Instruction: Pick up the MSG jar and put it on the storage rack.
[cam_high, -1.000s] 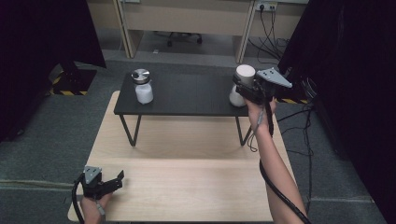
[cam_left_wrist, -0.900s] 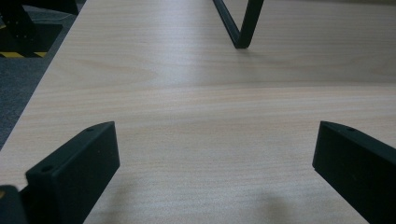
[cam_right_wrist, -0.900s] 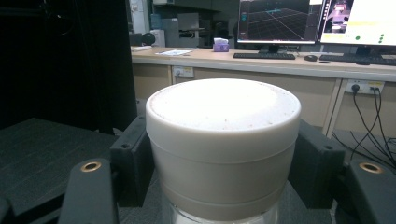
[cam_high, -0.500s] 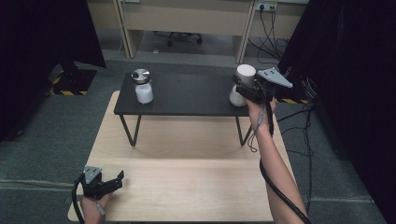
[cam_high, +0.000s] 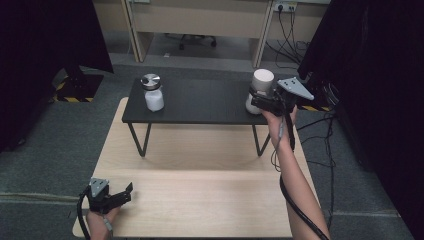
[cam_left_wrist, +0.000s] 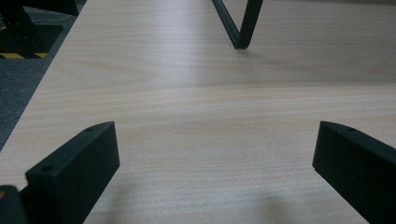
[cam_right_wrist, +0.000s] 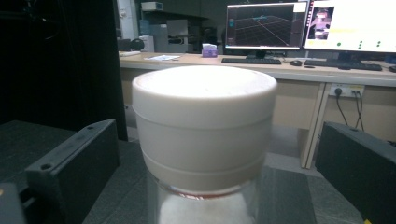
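A glass jar with a white lid (cam_high: 261, 87) (cam_right_wrist: 204, 126) stands at the right end of the low black table (cam_high: 200, 102). My right gripper (cam_high: 256, 104) (cam_right_wrist: 217, 135) reaches it from the right. Its jaws have just been opening and now stand wide on either side of the jar, with a gap on each side. A second jar, with a silver lid (cam_high: 152, 93), stands at the table's left end. My left gripper (cam_high: 122, 194) (cam_left_wrist: 215, 140) rests low over the near left corner of the wooden table (cam_high: 200, 190), open, with nothing between its jaws.
The black table stands on thin legs (cam_left_wrist: 243, 28) on the wooden top. Black curtains (cam_high: 380, 75) hang at both sides. Cables (cam_high: 325, 130) trail on the floor at the right. Behind is a desk with monitors (cam_right_wrist: 266, 25).
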